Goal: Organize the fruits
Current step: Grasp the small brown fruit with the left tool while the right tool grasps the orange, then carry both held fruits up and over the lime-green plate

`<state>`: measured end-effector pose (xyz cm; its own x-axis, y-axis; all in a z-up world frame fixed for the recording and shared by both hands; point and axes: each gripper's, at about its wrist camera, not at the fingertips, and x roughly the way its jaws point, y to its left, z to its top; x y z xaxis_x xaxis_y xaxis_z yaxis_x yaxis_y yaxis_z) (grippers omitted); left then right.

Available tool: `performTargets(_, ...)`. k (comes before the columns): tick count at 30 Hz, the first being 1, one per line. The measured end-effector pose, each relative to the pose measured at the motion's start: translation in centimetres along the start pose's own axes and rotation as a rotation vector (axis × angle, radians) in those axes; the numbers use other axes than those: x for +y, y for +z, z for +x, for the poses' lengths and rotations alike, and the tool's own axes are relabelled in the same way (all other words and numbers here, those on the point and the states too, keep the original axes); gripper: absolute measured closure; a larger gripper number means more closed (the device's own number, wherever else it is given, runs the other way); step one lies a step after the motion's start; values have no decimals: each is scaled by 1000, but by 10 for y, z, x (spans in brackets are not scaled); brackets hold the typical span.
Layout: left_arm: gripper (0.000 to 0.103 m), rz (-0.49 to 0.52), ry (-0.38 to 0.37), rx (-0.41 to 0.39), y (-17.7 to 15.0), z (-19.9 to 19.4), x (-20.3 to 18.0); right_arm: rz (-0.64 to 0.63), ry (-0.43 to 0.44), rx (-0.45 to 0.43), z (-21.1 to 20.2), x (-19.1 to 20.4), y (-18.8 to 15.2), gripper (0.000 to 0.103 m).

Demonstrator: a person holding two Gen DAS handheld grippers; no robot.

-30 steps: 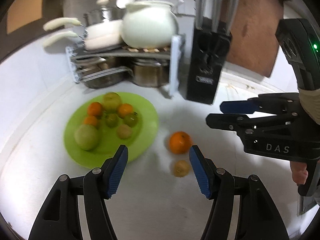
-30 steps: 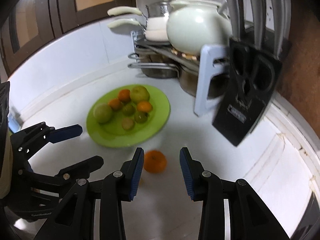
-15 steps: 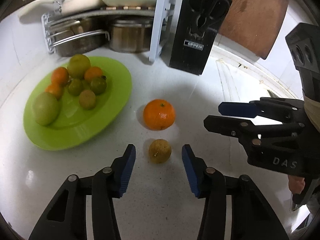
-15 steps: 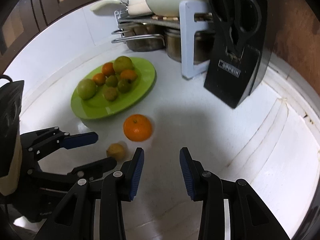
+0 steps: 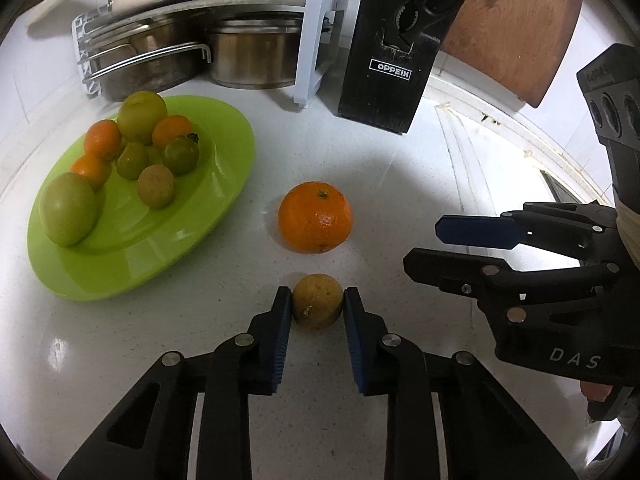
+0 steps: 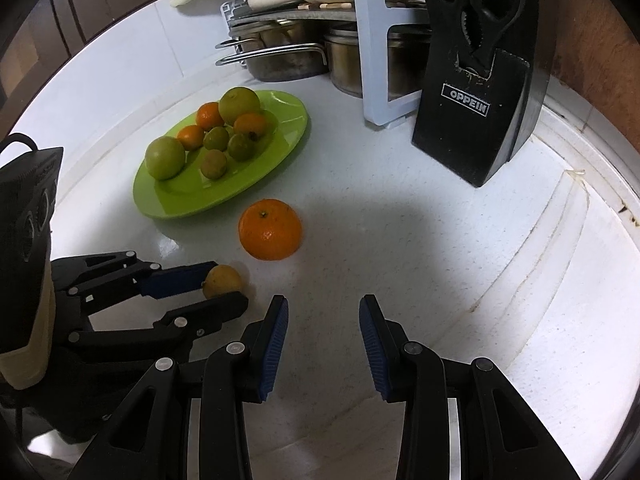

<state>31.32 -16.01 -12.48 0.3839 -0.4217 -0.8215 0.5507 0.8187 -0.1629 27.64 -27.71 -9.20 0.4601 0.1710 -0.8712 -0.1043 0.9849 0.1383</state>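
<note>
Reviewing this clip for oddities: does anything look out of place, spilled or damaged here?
Two fruits sit off the green plate on the counter: an orange and a small yellowish fruit, which the left tongs are closed on. The right tongs are open and empty. Nothing looks spilled or damaged.

Bare counter point(image 6: 400, 216) lies open ahead of my right fingers point(image 6: 276, 332) — just past my left fingers point(image 5: 280, 320), the orange point(image 5: 315, 217) blocks the way.
</note>
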Motion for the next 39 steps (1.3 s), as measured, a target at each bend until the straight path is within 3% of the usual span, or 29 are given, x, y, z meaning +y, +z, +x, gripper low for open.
performTargets(5,76,-21,19,-19,0,-8,6,-10,10,4,6,6,4,65)
performTargets(15,76,-41,141,-76,0,-33,33,-52,43,-6,22,25,19,65)
performTargets(20,76,-74,149,-88,1,-38,44,-60,54,5,33,31,29,65)
performTargets(22,76,-83,152,-92,0,-39,47,-62,41,0,35,33,33,58)
performTargets(39,76,-103,160,-112,0,-47,49,-87,32,-9,40,42,37,59)
